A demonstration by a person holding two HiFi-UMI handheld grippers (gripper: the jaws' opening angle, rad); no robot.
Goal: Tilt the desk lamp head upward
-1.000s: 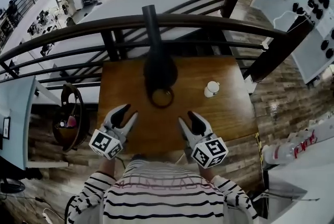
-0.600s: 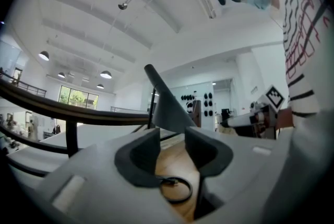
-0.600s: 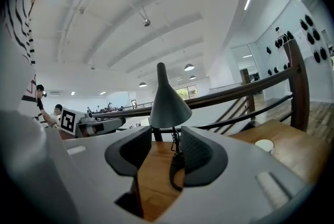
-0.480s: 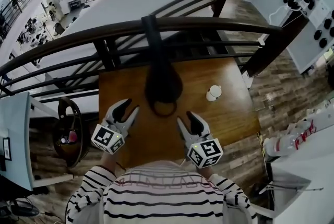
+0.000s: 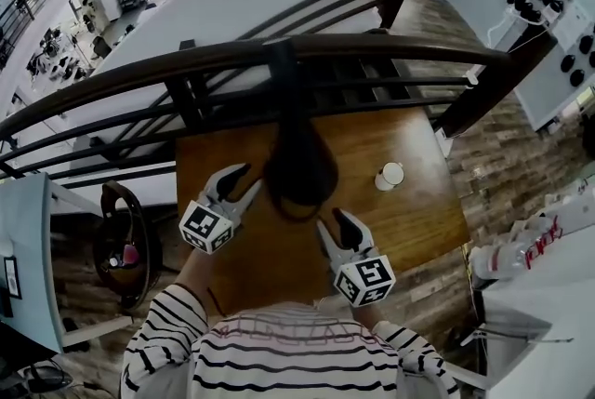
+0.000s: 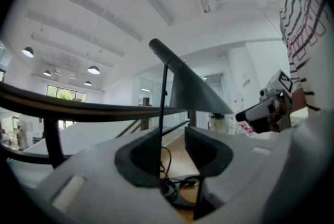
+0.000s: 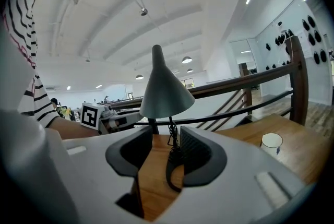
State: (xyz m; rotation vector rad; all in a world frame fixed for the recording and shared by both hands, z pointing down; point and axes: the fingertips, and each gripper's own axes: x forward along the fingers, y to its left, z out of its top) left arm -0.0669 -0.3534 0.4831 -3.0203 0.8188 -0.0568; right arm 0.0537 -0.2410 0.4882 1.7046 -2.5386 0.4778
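My left tongs [image 5: 247,181] stand partly apart, empty, just left of the dark cone-shaded desk lamp [image 5: 299,166] on the brown wooden worktop [image 5: 418,211]. My right tongs [image 5: 332,220] are near-right of it, closing on nothing. The lamp seems untouched.

My left gripper [image 5: 246,180] hovers just beside the dark lamp head [image 5: 299,166], jaws apart; my right gripper [image 5: 332,220] is nearer me, jaws closing with nothing between them. A white cup [image 5: 390,175] stands on the wooden bench [image 5: 423,220], this side of a dark railing [image 5: 390,46]
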